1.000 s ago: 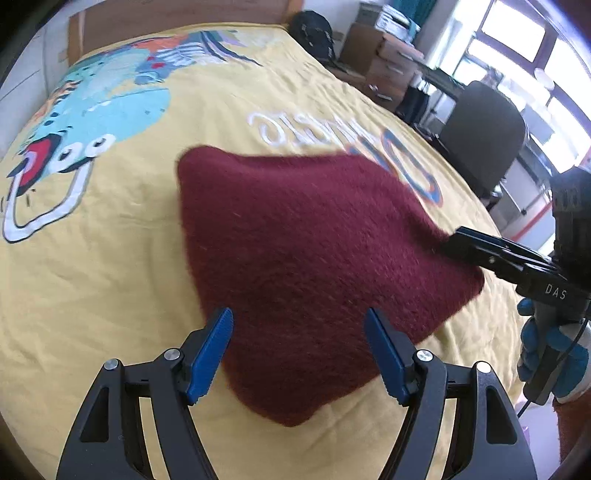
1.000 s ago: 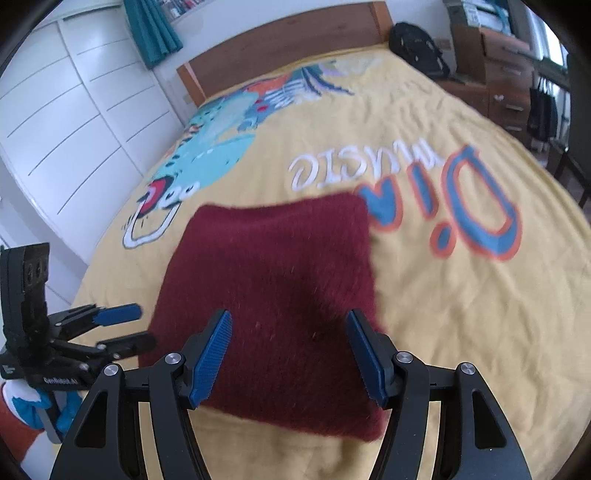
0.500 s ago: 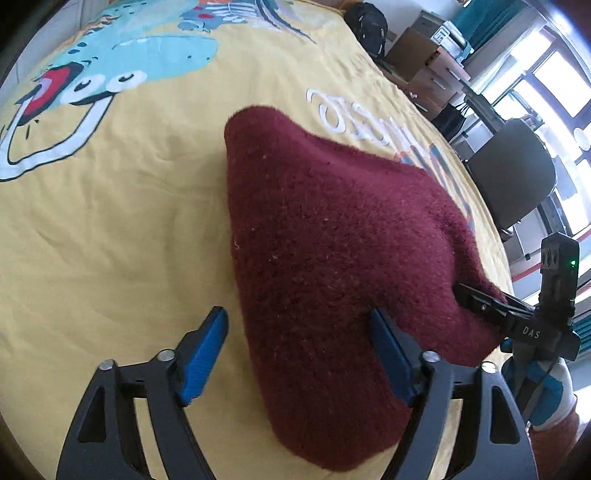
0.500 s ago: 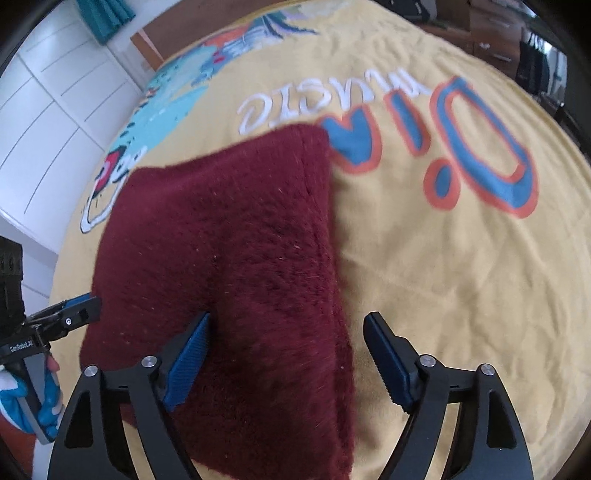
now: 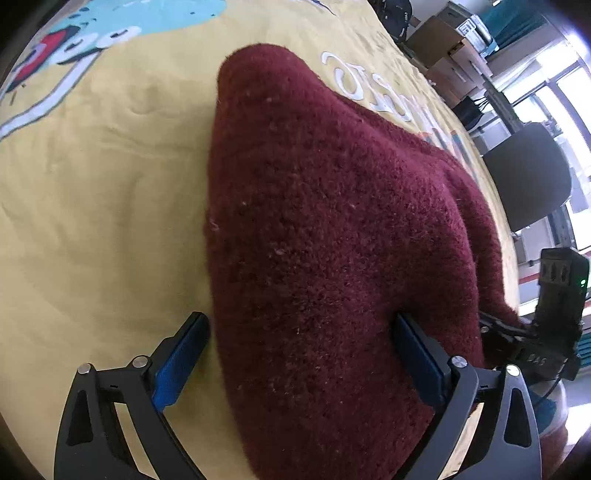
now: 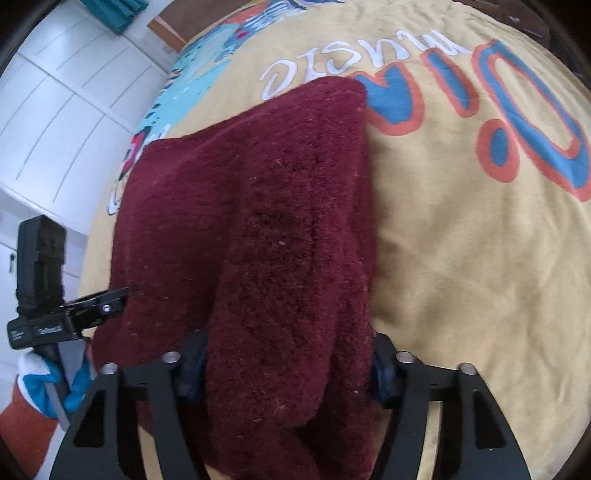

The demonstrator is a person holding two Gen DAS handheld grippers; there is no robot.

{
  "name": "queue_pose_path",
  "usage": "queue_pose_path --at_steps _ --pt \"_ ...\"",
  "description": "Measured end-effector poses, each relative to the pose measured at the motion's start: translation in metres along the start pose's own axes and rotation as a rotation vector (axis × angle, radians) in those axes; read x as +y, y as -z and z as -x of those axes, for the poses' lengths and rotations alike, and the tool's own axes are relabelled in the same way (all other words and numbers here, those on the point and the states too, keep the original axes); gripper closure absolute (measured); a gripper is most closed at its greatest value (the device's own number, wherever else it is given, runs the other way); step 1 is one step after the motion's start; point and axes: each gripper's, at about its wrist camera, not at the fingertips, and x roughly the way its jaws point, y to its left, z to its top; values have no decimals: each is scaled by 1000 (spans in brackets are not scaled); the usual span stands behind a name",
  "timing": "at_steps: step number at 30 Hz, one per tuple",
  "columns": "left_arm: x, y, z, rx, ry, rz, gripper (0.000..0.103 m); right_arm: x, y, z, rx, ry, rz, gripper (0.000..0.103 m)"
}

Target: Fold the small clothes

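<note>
A dark red knitted garment (image 5: 325, 229) lies on the yellow printed bedspread (image 5: 92, 192); it also shows in the right wrist view (image 6: 236, 206). My left gripper (image 5: 301, 345) is open, its blue-padded jaws straddling the garment's near left corner, which lies between them. My right gripper (image 6: 288, 363) is open around the near right corner, where a raised fold of the cloth fills the gap and hides the pads. Each gripper appears in the other's view at the garment's edge: the right one (image 5: 506, 332), the left one (image 6: 107, 301).
The bedspread (image 6: 461, 258) carries a blue dinosaur print and large lettering. A dark office chair (image 5: 528, 184) and cardboard boxes (image 5: 443, 55) stand beside the bed. White wardrobe doors (image 6: 55, 129) and a wooden headboard (image 6: 166, 22) are on the other side.
Both grippers have moved forward and down onto the garment's near corners; the cloth now lies between each pair of jaws. The right corner has bunched into a raised fold.
</note>
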Motion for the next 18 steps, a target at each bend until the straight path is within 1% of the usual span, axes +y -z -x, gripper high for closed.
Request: queue_pose_path --at_steps 1,2,3,4,6,8,9,11,13,18 --pt "2 -1 1 0 33 8 21 -1 0 1 -6 -9 -4 47" --pt "3 -1 3 -5 57 19 26 -1 1 3 -12 -14 -4 51" --pt "3 -1 5 -15 67 14 34 0 2 5 -19 -11 3 55" --pt "3 -1 8 -26 77 4 38 5 2 9 -26 4 25 57" --pt "4 2 18 -45 98 -4 54 17 0 17 -52 32 66 63" --pt "6 0 30 -67 111 -16 60 25 -2 24 -78 35 83 66" --pt "5 0 36 -79 106 -34 61 30 -3 29 -93 34 90 67" --pt "2 1 48 -105 66 -93 62 42 -7 35 -116 29 109 67" --pt "2 2 58 -125 39 -122 63 58 -11 40 -132 20 139 68" --pt "30 1 99 -200 -12 -114 63 98 -25 32 -161 -34 182 68"
